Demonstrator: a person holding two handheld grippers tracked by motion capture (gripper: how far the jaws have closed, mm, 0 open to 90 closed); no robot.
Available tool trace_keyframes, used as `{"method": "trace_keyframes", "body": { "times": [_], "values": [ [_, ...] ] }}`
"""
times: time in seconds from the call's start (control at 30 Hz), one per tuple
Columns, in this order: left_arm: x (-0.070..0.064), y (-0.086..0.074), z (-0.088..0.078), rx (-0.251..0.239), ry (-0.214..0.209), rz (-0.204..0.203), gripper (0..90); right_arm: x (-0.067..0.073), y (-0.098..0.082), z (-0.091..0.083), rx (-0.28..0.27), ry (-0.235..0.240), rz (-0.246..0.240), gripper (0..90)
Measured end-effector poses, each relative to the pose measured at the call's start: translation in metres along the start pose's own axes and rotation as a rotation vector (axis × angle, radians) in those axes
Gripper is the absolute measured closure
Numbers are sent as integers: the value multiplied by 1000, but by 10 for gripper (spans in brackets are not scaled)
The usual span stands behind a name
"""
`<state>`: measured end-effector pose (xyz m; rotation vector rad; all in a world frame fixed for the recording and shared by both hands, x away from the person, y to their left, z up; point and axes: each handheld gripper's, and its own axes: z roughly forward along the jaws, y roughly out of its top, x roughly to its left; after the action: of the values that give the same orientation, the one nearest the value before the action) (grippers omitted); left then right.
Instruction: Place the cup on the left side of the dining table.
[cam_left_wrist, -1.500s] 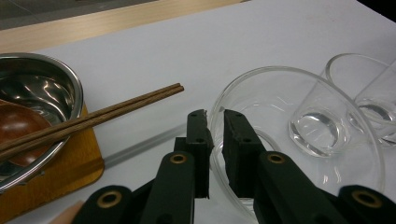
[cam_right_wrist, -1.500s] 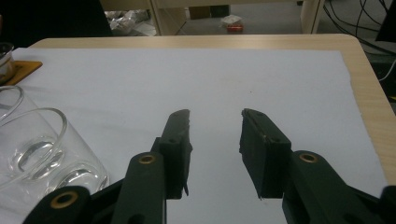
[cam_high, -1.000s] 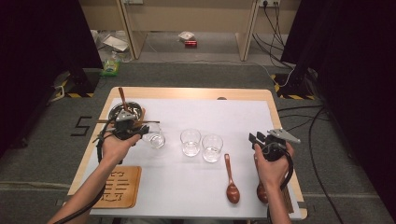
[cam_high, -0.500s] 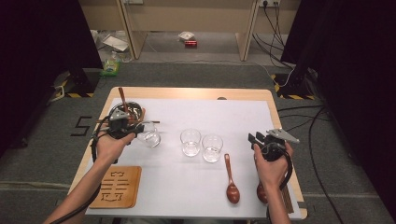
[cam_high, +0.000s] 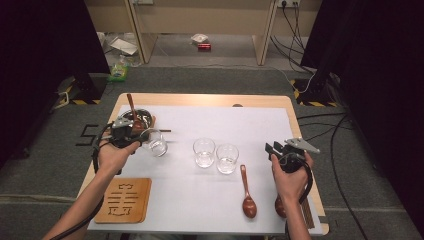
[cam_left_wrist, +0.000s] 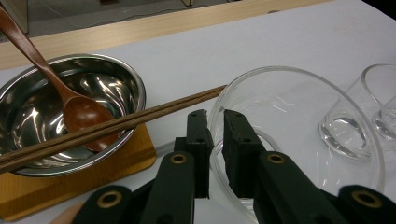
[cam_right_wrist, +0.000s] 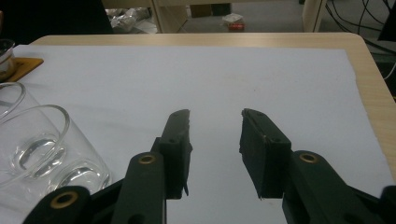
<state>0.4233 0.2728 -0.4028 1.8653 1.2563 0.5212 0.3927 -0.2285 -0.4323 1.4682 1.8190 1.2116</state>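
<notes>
High view: the left gripper pinches the rim of a clear glass near the table's left edge, beside the steel bowl. The right gripper idles near the right edge.

Left gripper view: jaws nearly closed over the glass wall; keep the glass level and clear of the chopsticks.

Right gripper view: jaws half open, empty.

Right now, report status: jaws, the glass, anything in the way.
Left gripper shut on tilted glass rim. Right gripper open, holding nothing. Chopsticks across steel bowl close beside glass.
</notes>
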Motion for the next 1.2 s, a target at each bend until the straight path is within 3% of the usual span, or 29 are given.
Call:
{"method": "trace_keyframes", "body": {
  "times": [1.2],
  "values": [
    [37, -12, 4, 19, 94, -51, 804, -1, 0, -1, -2, -3, -3, 626]
  ]
}}
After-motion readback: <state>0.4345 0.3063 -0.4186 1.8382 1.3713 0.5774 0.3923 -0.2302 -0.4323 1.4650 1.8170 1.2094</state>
